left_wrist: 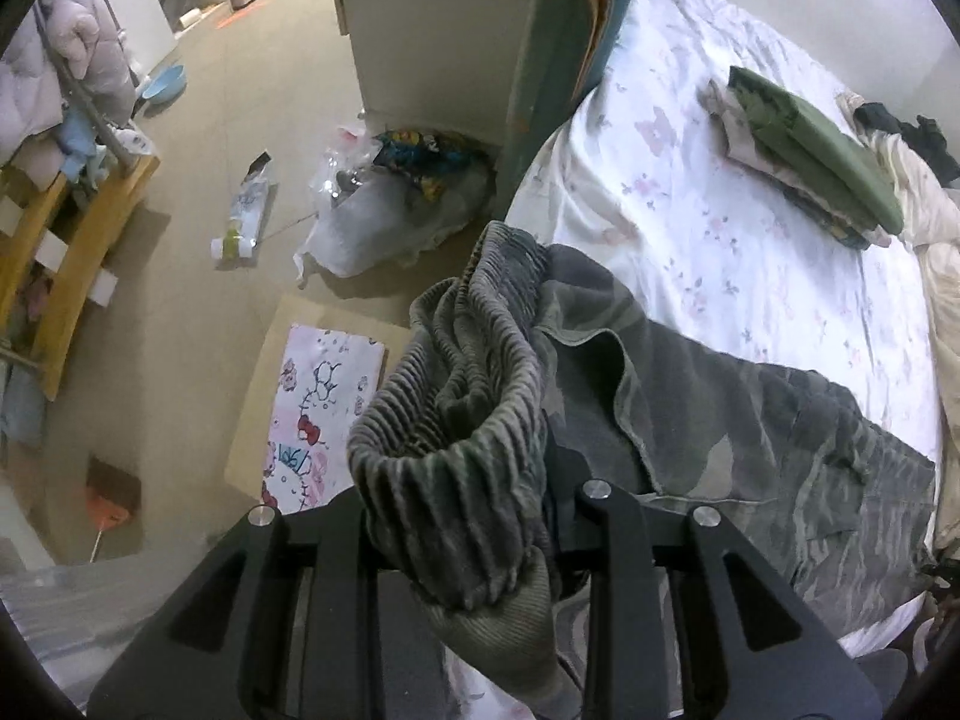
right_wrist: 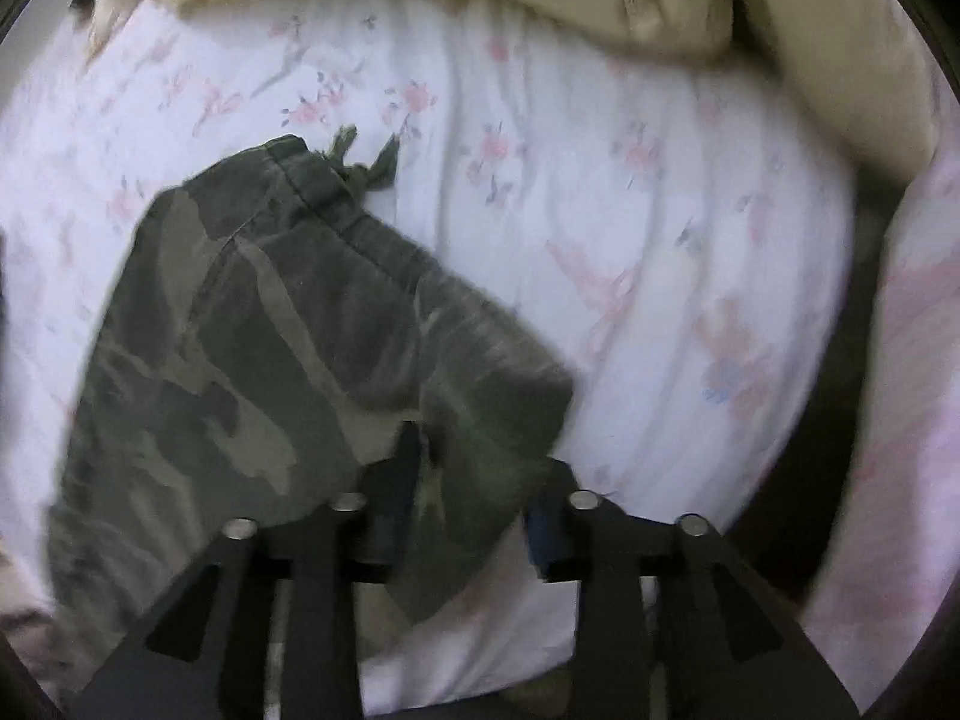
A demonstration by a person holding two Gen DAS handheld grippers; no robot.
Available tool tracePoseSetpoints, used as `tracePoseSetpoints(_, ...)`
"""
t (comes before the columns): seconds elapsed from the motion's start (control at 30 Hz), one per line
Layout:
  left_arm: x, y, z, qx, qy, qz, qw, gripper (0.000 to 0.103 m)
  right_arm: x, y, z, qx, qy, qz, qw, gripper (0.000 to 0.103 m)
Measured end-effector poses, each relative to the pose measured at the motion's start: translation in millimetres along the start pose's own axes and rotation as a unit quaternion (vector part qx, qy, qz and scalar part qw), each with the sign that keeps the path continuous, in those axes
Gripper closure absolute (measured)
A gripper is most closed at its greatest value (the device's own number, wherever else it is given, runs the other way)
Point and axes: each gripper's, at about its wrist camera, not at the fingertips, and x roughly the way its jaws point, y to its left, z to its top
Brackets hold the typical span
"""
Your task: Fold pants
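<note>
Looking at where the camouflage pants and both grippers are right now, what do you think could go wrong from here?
1. The left gripper clamps only the bunched ribbed cuff, which is out past the bed's edge over the floor; a slip would likely drop that leg.
2. The right gripper stands open at the camouflage pants, so that end may shift and the fold go crooked.
3. The drawstring trails loose and could snag.

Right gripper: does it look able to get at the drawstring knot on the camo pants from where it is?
Probably yes. The right gripper stands open over the camo pants, and the drawstring knot lies exposed on the floral sheet, nothing covering it.
</note>
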Motion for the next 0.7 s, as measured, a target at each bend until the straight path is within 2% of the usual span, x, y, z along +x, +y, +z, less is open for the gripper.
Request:
tracePoseSetpoints(0.03,-0.5,1.2,0.3,-0.008,-0.002,-0.006,1.0000,0.079,-5.6,6.9,1.0,-0.016,-0.011,-0.020,1.000,0.037)
tracePoseSetpoints(0.1,-1.1,5.1,1.9,-0.024,-0.004,-0.016,0.9996,0.079,-17.9,11.5,2.9,-0.034,-0.034,-0.043,0.998,0.036)
tracePoseSetpoints(0.17,-5.3,5.1,1.4,-0.035,-0.010,-0.027,0.9990,0.079,-28.6,8.7,6.0,-0.016,-0.065,-0.015,0.998,0.036)
tracePoseSetpoints(0.3,-12.5,-5.6,-1.3,-0.018,-0.027,-0.022,0.9992,0.079,-43.2,9.1,14.5,0.030,-0.134,0.092,0.986,0.036)
tracePoseSetpoints(0.53,-12.0,-16.2,-2.4,0.001,-0.037,-0.012,0.9992,0.078,-17.9,29.1,57.5,0.036,-0.147,0.123,0.981,0.037)
tracePoseSetpoints(0.7,-9.1,-24.4,1.1,0.018,-0.041,0.006,0.9990,0.078,26.9,32.5,101.5,0.042,-0.120,0.170,0.977,0.037)
